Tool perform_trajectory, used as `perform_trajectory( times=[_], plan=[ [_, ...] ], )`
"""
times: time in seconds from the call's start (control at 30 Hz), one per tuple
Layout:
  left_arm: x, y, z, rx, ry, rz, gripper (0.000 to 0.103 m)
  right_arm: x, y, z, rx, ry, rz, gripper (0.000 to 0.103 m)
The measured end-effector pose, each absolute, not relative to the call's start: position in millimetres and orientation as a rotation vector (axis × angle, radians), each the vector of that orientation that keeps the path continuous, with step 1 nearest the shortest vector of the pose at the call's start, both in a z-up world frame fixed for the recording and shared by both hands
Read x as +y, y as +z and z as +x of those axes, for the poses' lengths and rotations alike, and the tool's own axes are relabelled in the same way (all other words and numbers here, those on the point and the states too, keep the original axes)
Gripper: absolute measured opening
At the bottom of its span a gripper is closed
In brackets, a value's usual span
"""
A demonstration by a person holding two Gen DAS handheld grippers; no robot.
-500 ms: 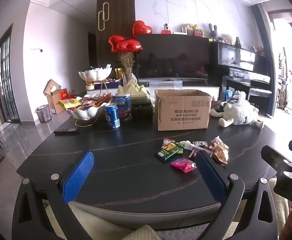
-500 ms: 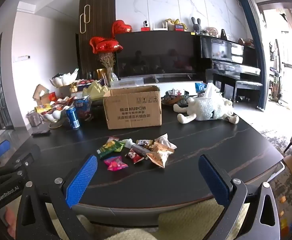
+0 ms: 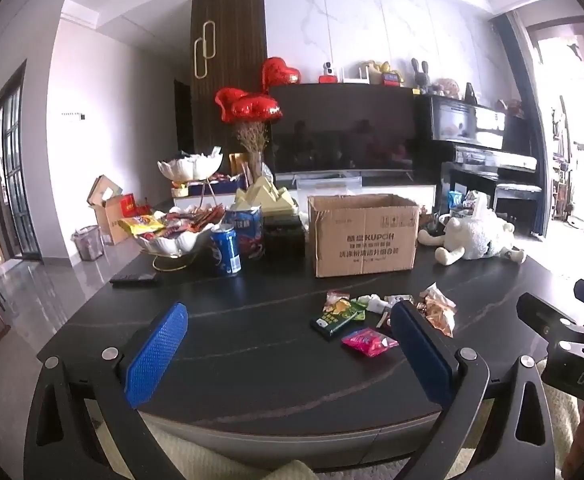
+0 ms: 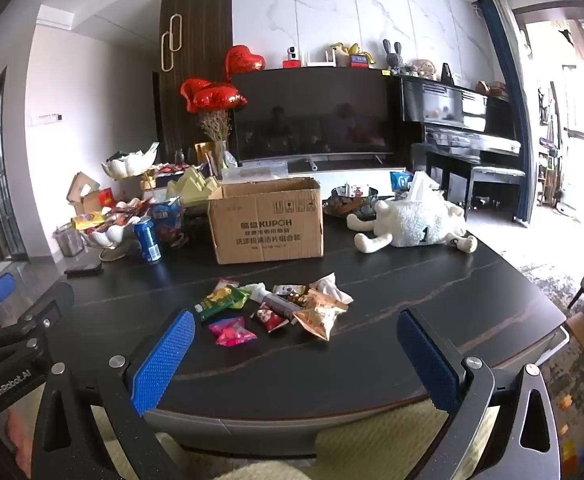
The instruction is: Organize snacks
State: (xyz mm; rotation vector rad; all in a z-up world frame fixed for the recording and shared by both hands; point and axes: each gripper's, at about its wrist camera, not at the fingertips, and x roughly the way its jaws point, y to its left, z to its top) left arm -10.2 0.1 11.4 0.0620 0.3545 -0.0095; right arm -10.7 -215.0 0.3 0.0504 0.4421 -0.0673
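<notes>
A dark table [image 4: 431, 304] with pale veins is filling most of both views, sitting in a living room with a marble wall, a large TV [image 4: 311, 116] and a black piano [image 4: 463, 120] behind it. An open cardboard box [image 4: 266, 222] is standing upright near the table's middle. A white plush sheep [image 4: 411, 224] is lying to its right, well apart from the snacks. To the box's left a white bowl [image 3: 172, 242] heaped with packets is sitting beside a blue can [image 4: 146, 240], and a dark remote [image 3: 133, 278] is lying near the edge. Red heart balloons [image 4: 212, 98] are standing over dried stems behind.

The snacks [image 4: 276, 308] are lying in a loose cluster in front of the box, between it and the grippers: a green packet [image 4: 218, 300], a pink packet [image 4: 232, 330], a gold packet [image 4: 319, 316] and smaller wrappers touching one another.

The right gripper [image 4: 295, 354] is hovering over the near table edge, jaws spread wide, gripping nothing; the pink packet is lying just beyond its left pad. The left gripper [image 3: 288, 354] is hanging likewise, wide apart and empty, its right pad overlapping the cluster in view
</notes>
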Motion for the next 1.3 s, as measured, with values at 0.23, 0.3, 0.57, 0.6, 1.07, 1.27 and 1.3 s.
perform_trajectory(
  times=[0.23, 0.3, 0.57, 0.6, 1.07, 1.27, 1.3],
  plan=[
    [-3, 12, -10, 0.354, -0.014, 0.062, 0.103, -216, -2, -11, 0.438, -0.066, 0.052, 0.103],
    [-3, 11, -10, 0.353, -0.015, 0.062, 0.103, -215, 4, -13, 0.438, -0.066, 0.054, 0.103],
    [-3, 10, -10, 0.352, -0.014, 0.062, 0.103, -216, 3, -13, 0.434, -0.064, 0.056, 0.103],
    [-3, 10, -10, 0.352, -0.016, 0.061, 0.103, -216, 4, -14, 0.434, -0.064, 0.055, 0.103],
    [-4, 11, -11, 0.351, -0.012, 0.060, 0.103, -216, 5, -15, 0.430, -0.064, 0.056, 0.103],
    [-3, 11, -10, 0.351, -0.015, 0.059, 0.103, -216, 4, -16, 0.427, -0.065, 0.054, 0.103],
    [-3, 11, -11, 0.351, -0.015, 0.059, 0.103, -216, 9, -16, 0.426, -0.065, 0.055, 0.103]
  ],
)
